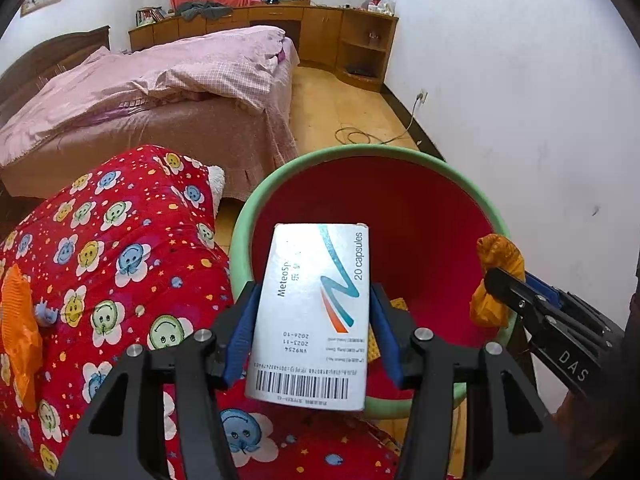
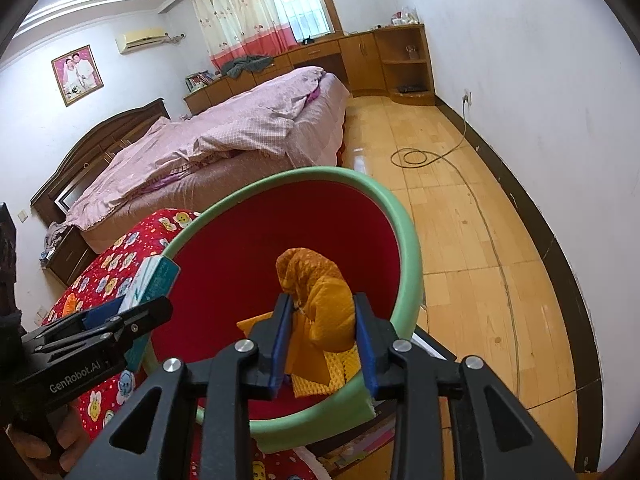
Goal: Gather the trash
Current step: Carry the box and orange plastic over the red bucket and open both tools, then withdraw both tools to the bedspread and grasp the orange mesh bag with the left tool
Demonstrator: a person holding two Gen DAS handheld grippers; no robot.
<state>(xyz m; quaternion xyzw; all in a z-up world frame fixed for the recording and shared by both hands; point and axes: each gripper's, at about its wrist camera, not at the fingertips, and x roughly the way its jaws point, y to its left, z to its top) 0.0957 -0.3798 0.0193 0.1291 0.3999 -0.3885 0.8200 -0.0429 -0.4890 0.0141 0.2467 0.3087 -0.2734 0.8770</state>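
Two hand-held grippers pinch trash: left a "20 capsules" box, right an orange wad.

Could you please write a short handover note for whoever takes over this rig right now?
Left gripper: shut on the capsule box, held over the red bin.
Right gripper: jaws around the orange wrapper above the bin; grip looks loose.
Done: some yellow-orange scrap already lies inside.
Left: drop both items in, then fetch the orange piece on the red quilt.
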